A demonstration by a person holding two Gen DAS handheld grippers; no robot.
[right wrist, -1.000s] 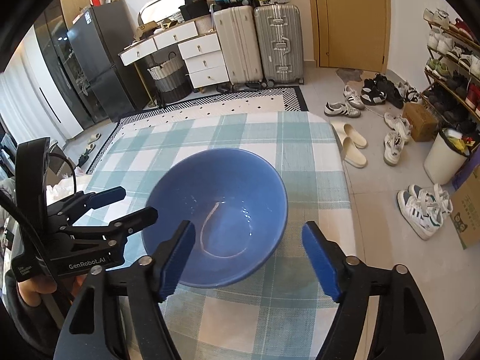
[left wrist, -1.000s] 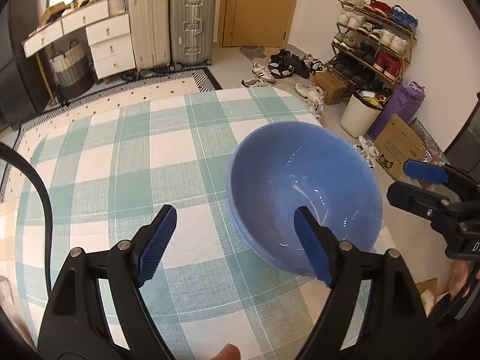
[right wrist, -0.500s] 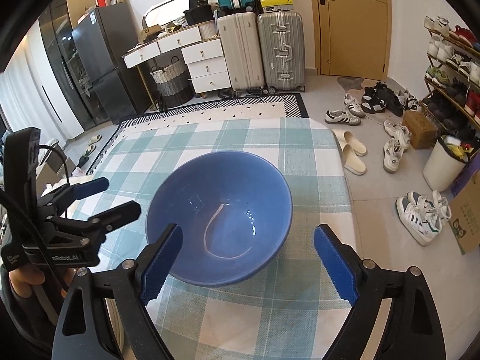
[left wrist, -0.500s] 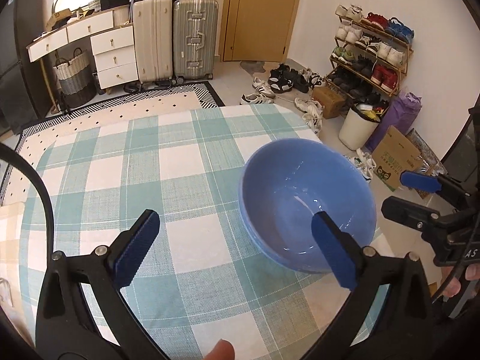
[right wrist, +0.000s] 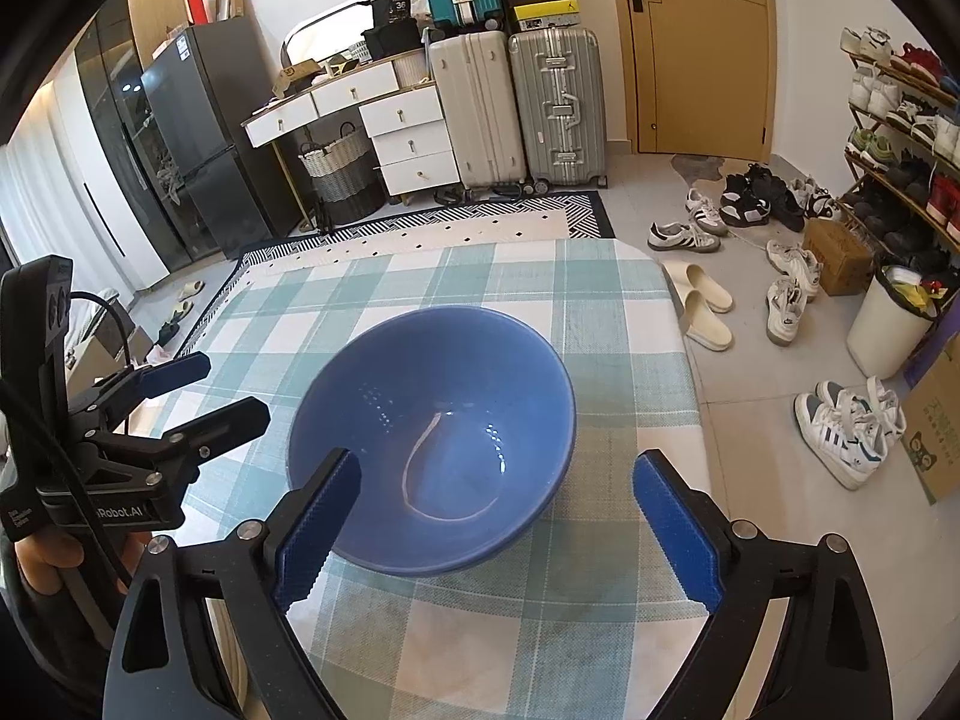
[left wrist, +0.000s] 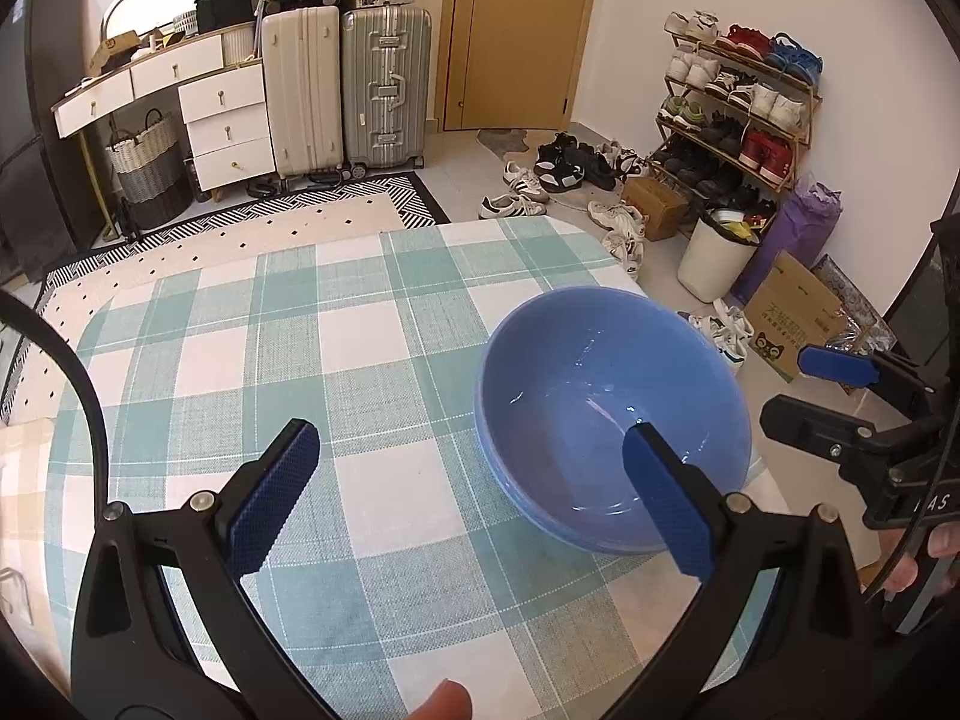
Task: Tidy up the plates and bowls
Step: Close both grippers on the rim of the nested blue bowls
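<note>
checked tablecloth [right wrist: 600,312] | blue bowl [right wrist: 432,438] ahead of right gripper [right wrist: 498,516], jaws opening, nothing between | left gripper [left wrist: 468,492] wide, empty

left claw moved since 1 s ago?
Yes. The left claw pulled back and opened; its right finger, earlier overlapping the blue bowl deeply, now only reaches its near rim.

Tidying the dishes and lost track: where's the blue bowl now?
The blue bowl sits on the checked tablecloth near the table's right edge, ahead of the open right gripper, untouched.
</note>
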